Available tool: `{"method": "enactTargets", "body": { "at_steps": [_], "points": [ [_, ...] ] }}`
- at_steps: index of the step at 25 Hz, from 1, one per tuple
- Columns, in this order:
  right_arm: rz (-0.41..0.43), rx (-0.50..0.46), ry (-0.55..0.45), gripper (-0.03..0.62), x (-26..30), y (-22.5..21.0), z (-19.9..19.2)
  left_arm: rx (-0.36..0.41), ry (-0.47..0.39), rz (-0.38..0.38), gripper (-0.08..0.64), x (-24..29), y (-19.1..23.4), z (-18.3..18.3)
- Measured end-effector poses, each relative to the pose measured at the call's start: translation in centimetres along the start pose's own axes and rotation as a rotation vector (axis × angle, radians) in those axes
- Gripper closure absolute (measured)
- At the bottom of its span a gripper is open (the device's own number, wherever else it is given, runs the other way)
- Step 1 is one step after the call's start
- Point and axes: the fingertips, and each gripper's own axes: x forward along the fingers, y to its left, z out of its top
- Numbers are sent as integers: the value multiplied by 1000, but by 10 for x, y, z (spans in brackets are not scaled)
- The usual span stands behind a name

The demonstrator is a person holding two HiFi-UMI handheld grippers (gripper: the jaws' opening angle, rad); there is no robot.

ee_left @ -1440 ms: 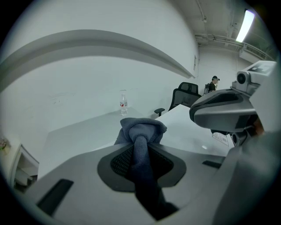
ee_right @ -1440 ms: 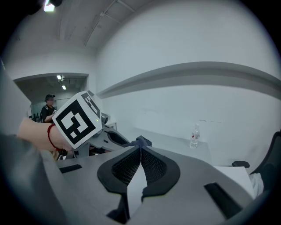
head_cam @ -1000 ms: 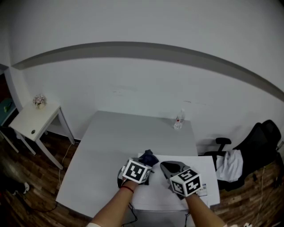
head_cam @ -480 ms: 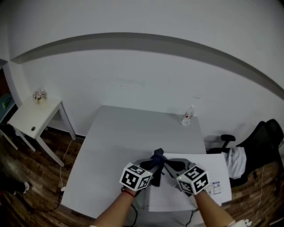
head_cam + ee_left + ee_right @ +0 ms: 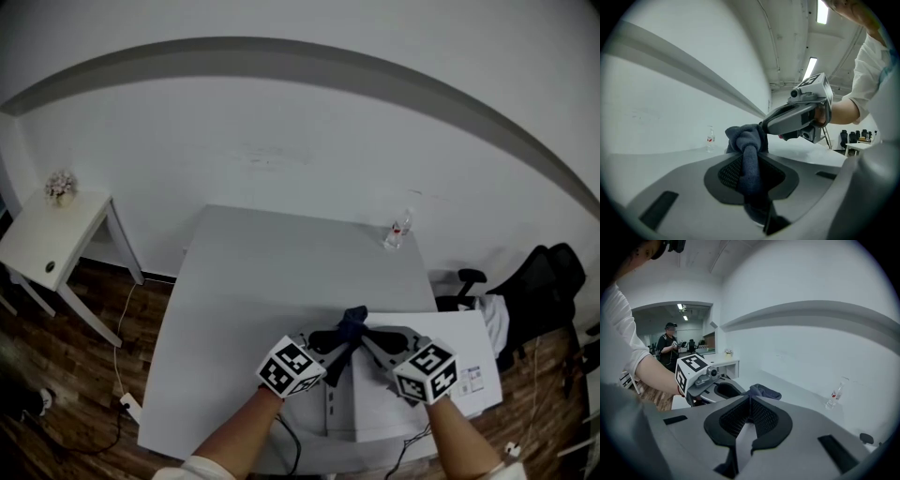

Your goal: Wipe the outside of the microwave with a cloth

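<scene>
- Large pale grey rectangular bench (image 5: 272, 281), pushed up against a white wall (image 5: 281, 159).
- At its far right corner, upright: small clear plastic bottle with a red label (image 5: 398, 230).
- On its near right part: white box-shaped microwave (image 5: 469, 337), reaching the right edge.
- Left of the bench, apart: small white side table (image 5: 47, 239) bearing a little pot of pale flowers (image 5: 61, 186).
- Under both: dark wooden plank floor (image 5: 84, 375).

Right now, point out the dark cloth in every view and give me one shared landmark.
Head view: dark cloth low centre, slightly right.
Left gripper view: centre, pinched by the left gripper.
Right gripper view: centre, just beyond the jaw tips.
Shared landmark: the clear bottle on the table, in all three.
</scene>
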Motion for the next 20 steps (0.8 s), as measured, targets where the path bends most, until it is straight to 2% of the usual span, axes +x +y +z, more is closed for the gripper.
{"method": "enactTargets", "body": {
  "at_steps": [5, 9, 17, 20],
  "points": [
    [-36, 16, 23, 558, 5, 2, -3, 5, -17, -34, 497, -13, 13, -16],
    [-58, 21, 46, 558, 7, -1, -7, 38, 23, -76, 497, -15, 20, -33],
    [-74, 7, 78, 558, 10, 1, -6, 185, 107, -100, 495, 2, 33, -47],
    [-81, 2, 83, 558, 10, 1, -6, 250, 133, -132, 495, 8, 27, -54]
  ]
}}
